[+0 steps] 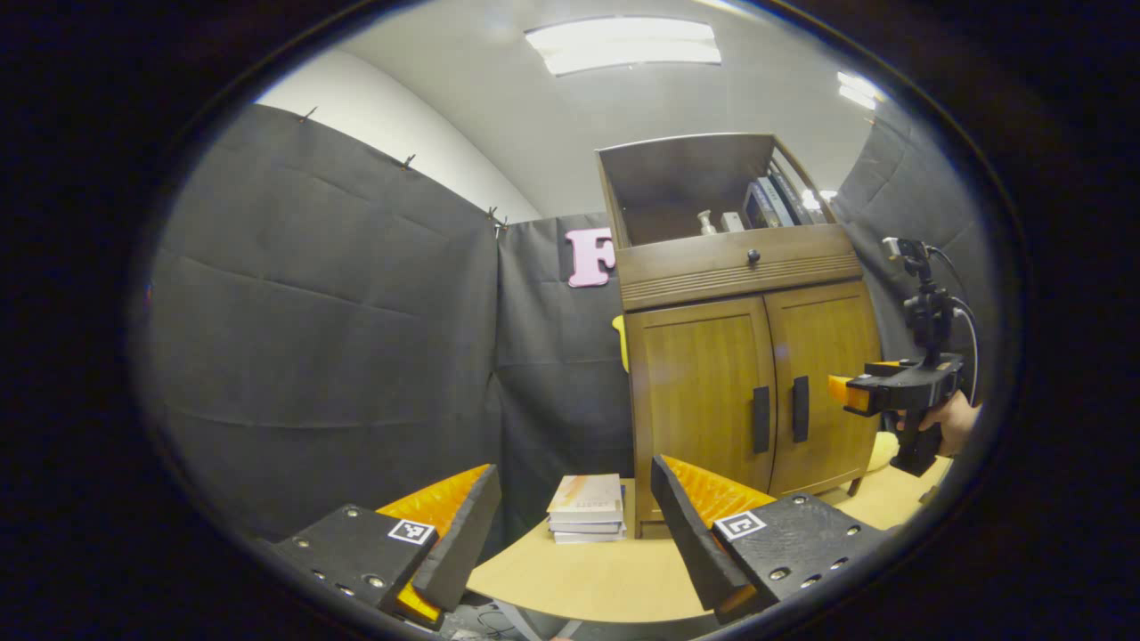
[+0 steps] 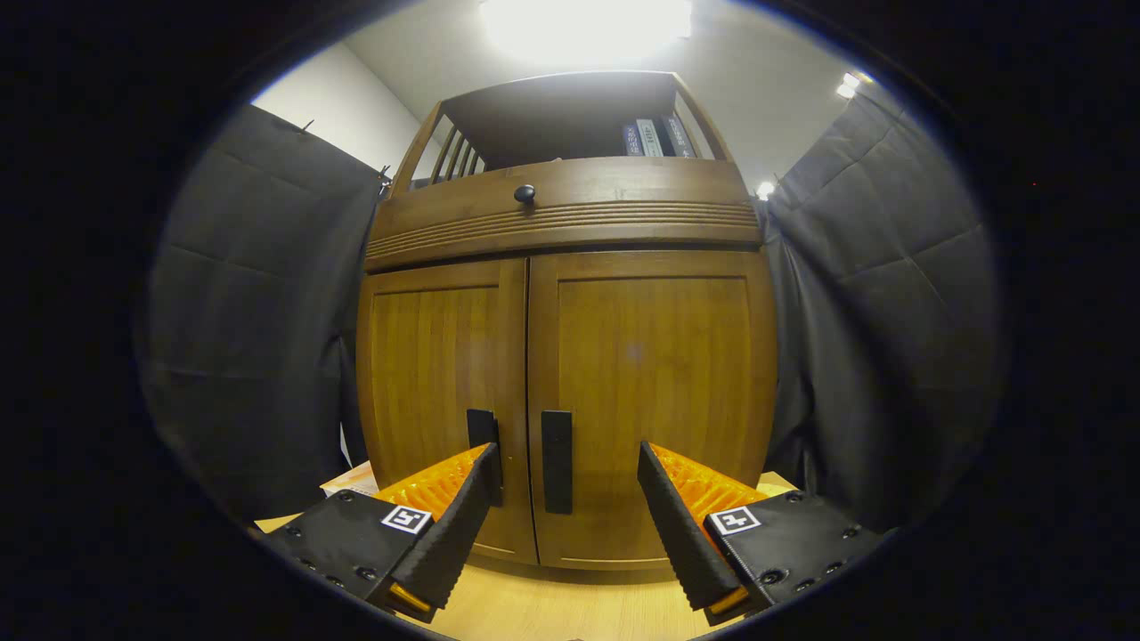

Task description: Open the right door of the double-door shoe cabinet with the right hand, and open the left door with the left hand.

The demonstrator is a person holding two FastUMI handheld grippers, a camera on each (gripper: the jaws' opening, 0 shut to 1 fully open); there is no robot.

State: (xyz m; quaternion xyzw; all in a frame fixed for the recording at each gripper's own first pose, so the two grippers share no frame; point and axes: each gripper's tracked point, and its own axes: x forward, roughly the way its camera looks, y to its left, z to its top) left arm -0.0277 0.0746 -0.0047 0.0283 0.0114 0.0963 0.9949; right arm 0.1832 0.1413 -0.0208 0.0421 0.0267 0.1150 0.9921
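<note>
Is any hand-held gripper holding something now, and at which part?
Nothing is held. The right hand-held gripper is open before the right door's handle, not touching it; the left hand-held gripper is open, far from the cabinet.

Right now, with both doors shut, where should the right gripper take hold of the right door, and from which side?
Probably by the right door's handle, a dark upright bar beside the centre seam. Come straight at the front with the right gripper, open, one finger on each side of the bar. The door itself is a flat panel with nothing else to pinch.
</note>
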